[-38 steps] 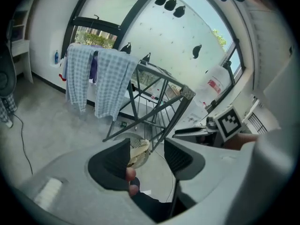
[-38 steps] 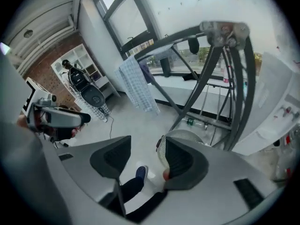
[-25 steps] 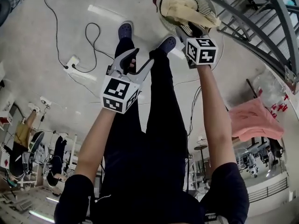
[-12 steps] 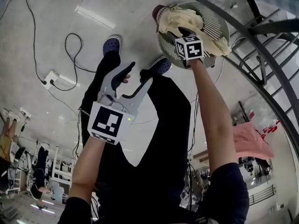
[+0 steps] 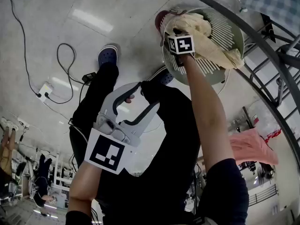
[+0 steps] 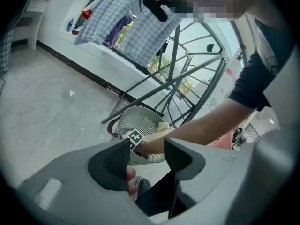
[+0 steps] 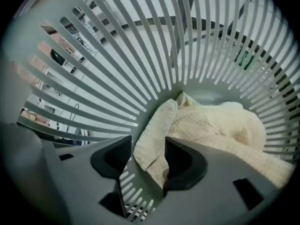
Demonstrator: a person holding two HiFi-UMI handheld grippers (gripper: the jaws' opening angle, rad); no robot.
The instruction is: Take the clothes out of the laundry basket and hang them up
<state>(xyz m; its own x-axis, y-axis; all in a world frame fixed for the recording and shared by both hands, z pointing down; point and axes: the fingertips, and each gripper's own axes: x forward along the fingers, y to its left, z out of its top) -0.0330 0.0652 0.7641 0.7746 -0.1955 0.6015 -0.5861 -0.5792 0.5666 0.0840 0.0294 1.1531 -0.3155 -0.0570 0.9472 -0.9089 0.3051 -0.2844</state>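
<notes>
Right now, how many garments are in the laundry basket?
1: a cream garment lies in the laundry basket against its slatted wall, with one fold between the open jaws of the right gripper. Others may be hidden under it.

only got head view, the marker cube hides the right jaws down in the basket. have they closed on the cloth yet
Observer: Not yet. The right gripper view shows the right gripper with its jaws apart and a fold of the cream cloth between them, unpinched.
Operator: which bit of the cloth is it over
Observer: A folded edge lying against the slatted wall of the laundry basket. The bulk of the cloth sits to the right of the jaws.
Operator: whats on the rack
Observer: The left gripper view shows checked garments hanging high on the metal rack beyond the basket.
</notes>
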